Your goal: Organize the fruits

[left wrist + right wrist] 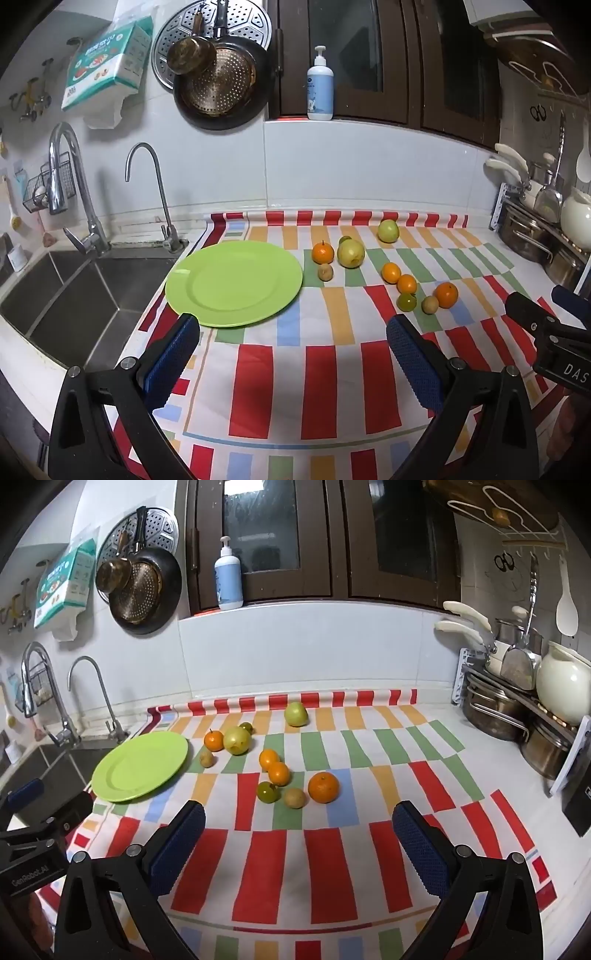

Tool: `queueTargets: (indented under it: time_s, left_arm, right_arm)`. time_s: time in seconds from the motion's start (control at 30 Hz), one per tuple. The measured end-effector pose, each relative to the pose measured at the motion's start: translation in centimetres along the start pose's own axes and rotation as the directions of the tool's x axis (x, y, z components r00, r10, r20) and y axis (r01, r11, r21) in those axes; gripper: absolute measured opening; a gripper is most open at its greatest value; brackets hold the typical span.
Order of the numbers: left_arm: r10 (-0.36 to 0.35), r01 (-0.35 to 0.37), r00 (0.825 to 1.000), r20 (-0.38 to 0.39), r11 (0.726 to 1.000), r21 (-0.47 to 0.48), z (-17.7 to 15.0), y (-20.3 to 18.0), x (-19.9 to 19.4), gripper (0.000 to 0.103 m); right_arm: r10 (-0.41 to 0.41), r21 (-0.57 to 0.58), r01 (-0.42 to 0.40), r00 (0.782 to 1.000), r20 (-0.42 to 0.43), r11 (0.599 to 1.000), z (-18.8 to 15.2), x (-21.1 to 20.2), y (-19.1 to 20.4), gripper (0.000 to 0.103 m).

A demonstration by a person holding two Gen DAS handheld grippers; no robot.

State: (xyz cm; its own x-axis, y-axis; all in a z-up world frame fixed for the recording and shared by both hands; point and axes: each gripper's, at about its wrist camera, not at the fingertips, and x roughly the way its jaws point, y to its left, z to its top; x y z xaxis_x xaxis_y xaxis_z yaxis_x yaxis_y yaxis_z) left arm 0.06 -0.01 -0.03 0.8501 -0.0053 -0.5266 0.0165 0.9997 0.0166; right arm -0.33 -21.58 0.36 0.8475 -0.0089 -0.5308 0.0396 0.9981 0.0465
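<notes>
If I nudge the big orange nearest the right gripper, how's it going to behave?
The big orange is round and sits free on the flat striped cloth, so it will probably roll. The brownish fruit right beside it would likely get bumped. Its skin looks firm, so the textured pads should hold it.

1. Left claw (293, 334): black plastic arms, kind of triangular with cutouts, silver round screws at the pivots.
2. Its pads (173, 360) are blue with a dotted grip texture.
3. Right claw (299, 821) is the same build: black frame, blue dimpled pads (419, 843).
4. White lettering on each black body; the left one reads "GenRobot.AI".
</notes>
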Motion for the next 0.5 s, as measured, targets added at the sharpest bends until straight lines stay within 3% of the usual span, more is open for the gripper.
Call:
queueTargets:
  time_s: [0.5]
  left_arm:
    - [0.0,0.0,0.999,0.039,1.0,0.006,0.3,-0.4,-1.5,0.103]
  right_arm:
    - [0.014,-0.003,-0.013,1.0,0.011,1.0,0.1,-1.3,-0.5,0.102]
